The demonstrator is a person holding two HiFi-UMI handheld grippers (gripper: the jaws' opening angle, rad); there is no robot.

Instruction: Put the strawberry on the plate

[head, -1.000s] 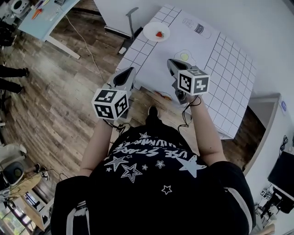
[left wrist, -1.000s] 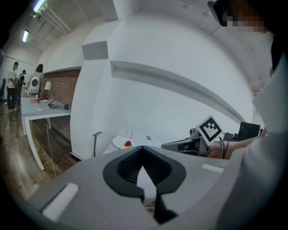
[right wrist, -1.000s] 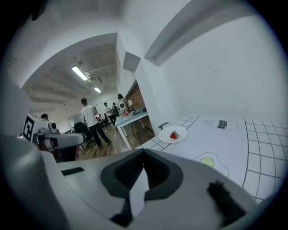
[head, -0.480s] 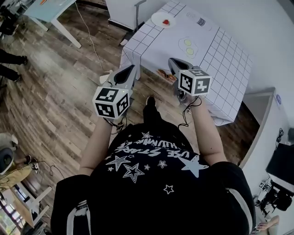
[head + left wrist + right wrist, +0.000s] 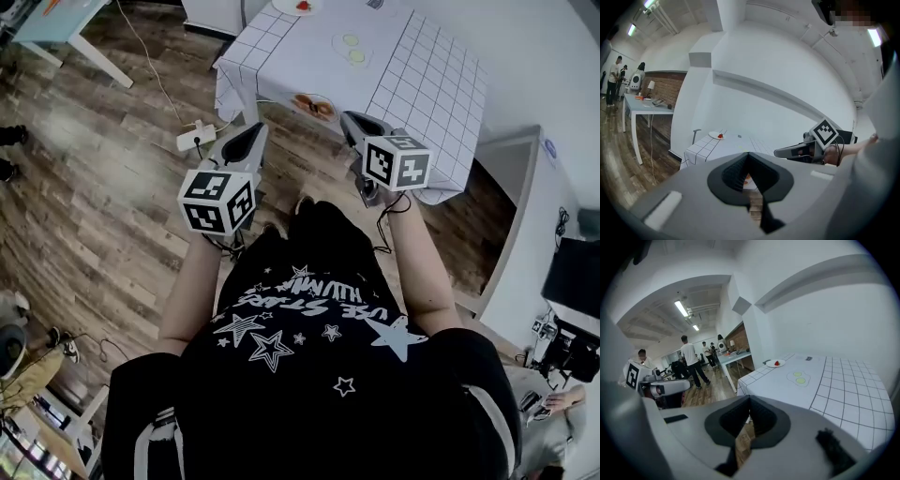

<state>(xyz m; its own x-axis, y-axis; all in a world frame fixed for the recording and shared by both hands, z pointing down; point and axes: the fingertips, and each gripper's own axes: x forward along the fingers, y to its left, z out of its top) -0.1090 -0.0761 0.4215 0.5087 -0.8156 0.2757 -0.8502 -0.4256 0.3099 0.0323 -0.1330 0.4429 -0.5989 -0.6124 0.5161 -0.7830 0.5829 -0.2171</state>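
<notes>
A red strawberry (image 5: pixel 302 5) lies on a small white plate (image 5: pixel 289 7) at the far corner of the grid-cloth table (image 5: pixel 422 84), at the top edge of the head view. The strawberry (image 5: pixel 776 363) and plate (image 5: pixel 771 364) also show far off in the right gripper view, and the same plate (image 5: pixel 714 135) in the left gripper view. My left gripper (image 5: pixel 251 131) and right gripper (image 5: pixel 350 118) hang in front of the person's chest, over the floor, well short of the table. Both are shut and hold nothing.
Two yellow-green discs (image 5: pixel 353 48) lie mid-table, and an orange item (image 5: pixel 315 106) sits near its front edge. A power strip (image 5: pixel 195 139) with a cable lies on the wooden floor. A blue table (image 5: pixel 47 19) stands far left. Several people (image 5: pixel 689 359) stand in the background.
The table with the plate has slid up and away in the head view, so the person and both grippers are farther from it. Both grippers stay shut and empty.
</notes>
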